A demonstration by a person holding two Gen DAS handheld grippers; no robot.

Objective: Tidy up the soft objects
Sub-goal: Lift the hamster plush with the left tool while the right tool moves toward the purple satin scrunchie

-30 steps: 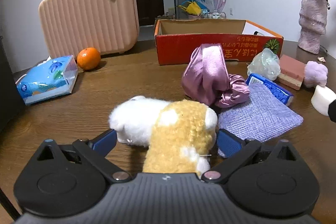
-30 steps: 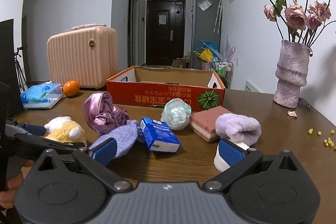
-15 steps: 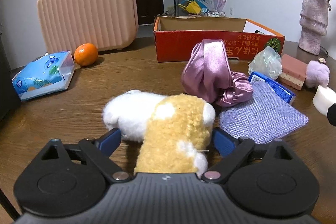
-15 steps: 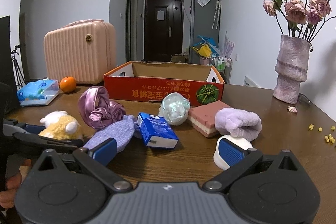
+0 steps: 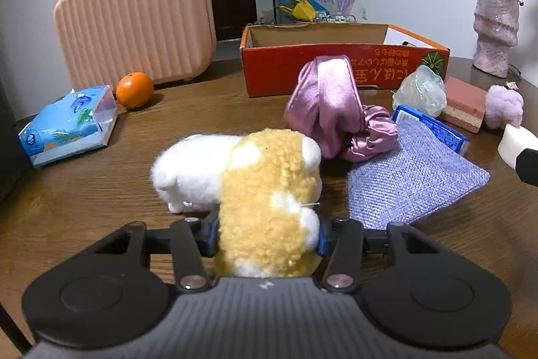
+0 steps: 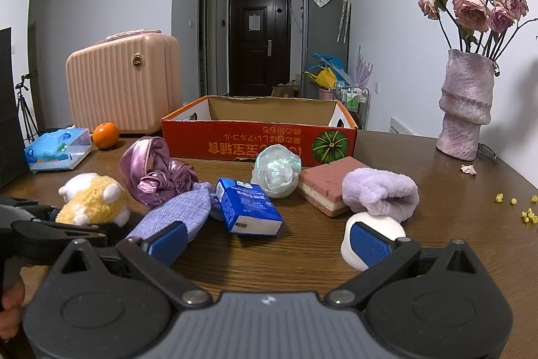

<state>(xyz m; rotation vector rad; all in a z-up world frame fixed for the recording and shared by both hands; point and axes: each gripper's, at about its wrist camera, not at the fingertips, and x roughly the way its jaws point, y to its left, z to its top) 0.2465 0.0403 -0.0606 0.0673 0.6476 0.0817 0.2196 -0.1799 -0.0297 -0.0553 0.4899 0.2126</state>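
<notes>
A yellow-and-white plush toy (image 5: 265,190) lies on the wooden table, and my left gripper (image 5: 265,234) is closing on its rear end, blue pads pressing both flanks. From the right wrist view the plush toy (image 6: 94,199) sits far left. My right gripper (image 6: 269,241) hovers open over bare table with nothing between its fingers; a white oval block (image 6: 370,219) lies just behind its right finger. In front of the open red cardboard box (image 6: 255,140) lie a pink satin headband (image 6: 154,170), a purple knit cloth (image 6: 178,211), a lilac fluffy towel (image 6: 380,190), a pink sponge (image 6: 322,187) and a pearly ball (image 6: 277,170).
A blue tissue packet (image 6: 248,207) lies mid-table. A pink suitcase (image 5: 134,22), an orange (image 5: 134,85) and a blue wipes pack (image 5: 67,123) stand at the left rear. A vase of dried roses (image 6: 467,106) and yellow crumbs (image 6: 524,214) are at the right.
The left gripper's jaws have come together from wide open onto the plush toy's sides. Neither hand has shifted, and the right gripper stays open.
</notes>
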